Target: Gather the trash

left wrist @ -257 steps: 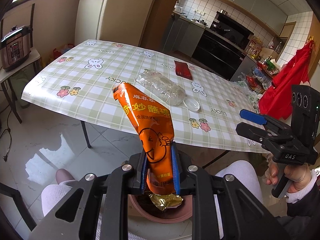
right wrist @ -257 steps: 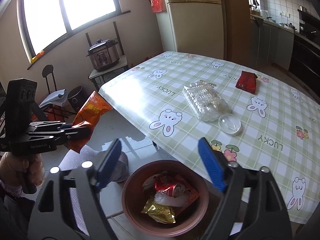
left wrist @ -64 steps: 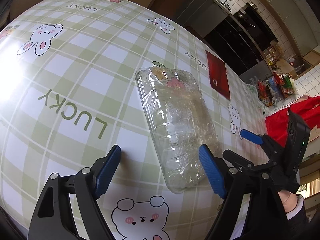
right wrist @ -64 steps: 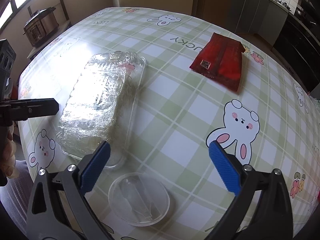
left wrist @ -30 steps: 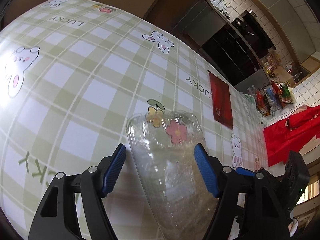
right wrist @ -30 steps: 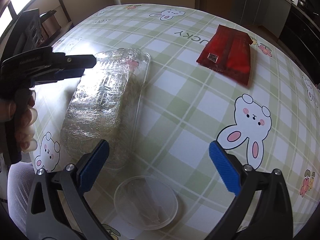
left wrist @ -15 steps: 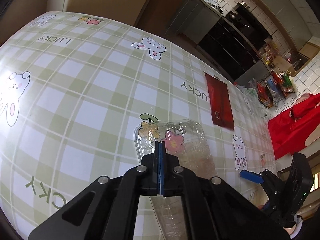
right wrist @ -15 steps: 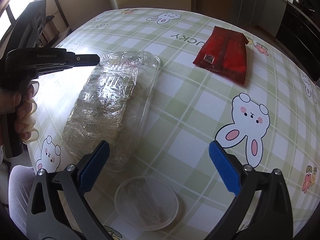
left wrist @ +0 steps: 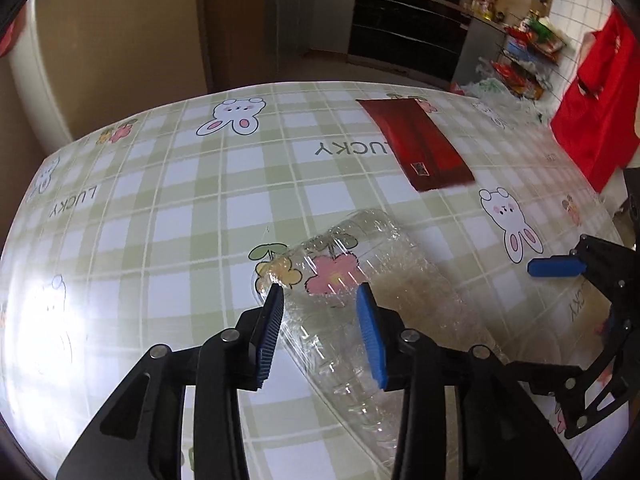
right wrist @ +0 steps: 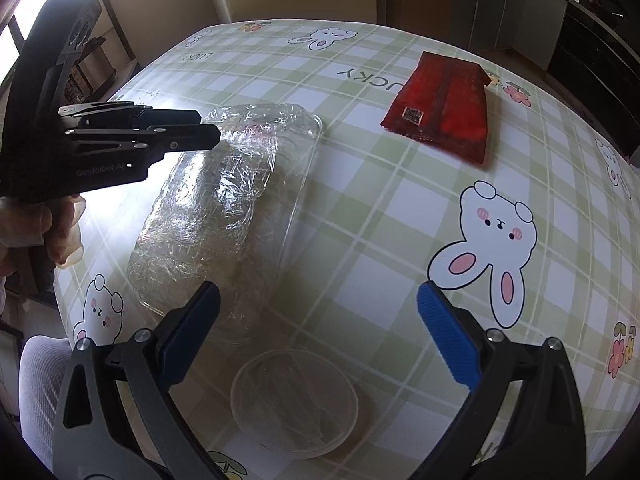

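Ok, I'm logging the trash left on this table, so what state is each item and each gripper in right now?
Clear plastic tray: crumpled, lying flat on the tablecloth.
Red wrapper: flat, apart from the tray, untouched.
Round clear lid: flat on the cloth, near the tray's end.
Left gripper: jaws opening, tray's far end between them.
Right gripper: wide open, empty, above the lid.

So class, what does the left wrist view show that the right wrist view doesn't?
Only the left wrist view: a red cloth hanging at the right, and dark kitchen cabinets.
Only the right wrist view: a clear round lid near the camera, and the hand on the left gripper.
Both: the checked table, clear tray and red packet.
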The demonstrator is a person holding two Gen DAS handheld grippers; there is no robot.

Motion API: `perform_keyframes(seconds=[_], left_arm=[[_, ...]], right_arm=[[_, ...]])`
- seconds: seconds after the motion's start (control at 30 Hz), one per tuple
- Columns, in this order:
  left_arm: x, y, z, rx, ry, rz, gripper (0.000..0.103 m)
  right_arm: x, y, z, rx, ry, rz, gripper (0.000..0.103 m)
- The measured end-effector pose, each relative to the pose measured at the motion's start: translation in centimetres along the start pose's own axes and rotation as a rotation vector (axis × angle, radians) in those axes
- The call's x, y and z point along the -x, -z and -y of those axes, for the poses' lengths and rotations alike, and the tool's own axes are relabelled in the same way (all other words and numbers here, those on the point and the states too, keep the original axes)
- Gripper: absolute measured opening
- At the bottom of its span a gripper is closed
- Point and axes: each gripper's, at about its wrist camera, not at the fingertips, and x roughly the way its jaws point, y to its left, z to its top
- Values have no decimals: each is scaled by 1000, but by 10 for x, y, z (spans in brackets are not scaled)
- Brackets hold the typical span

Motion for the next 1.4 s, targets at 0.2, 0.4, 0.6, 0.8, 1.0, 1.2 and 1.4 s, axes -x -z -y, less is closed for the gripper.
perform_keyframes(seconds=[0.2, 0.4, 0.6, 0.8, 1.0, 1.2, 1.4], left_arm=[[-5, -7, 5, -210, 53, -19, 39], [-9, -10, 13, -400, 129, -28, 28], [-11, -9, 11, -432, 188, -19, 22], [-8, -3, 15, -422, 183, 15, 10], [1, 8, 23, -419, 111, 50, 0], [28, 20, 12, -254, 85, 113, 0], [50, 33, 2, -171, 66, 129, 0]], right_arm=[[-2, -3, 1, 5, -20, -9, 97], [-4, -6, 3, 5, -36, -19, 97], [-6, -9, 3, 15, -40, -27, 97], [-7, -11, 2, 11, -35, -31, 97], [6, -8, 8, -36, -21, 10, 97], [27, 4, 25, -104, -15, 44, 97], [38, 18, 35, -131, 2, 48, 97]])
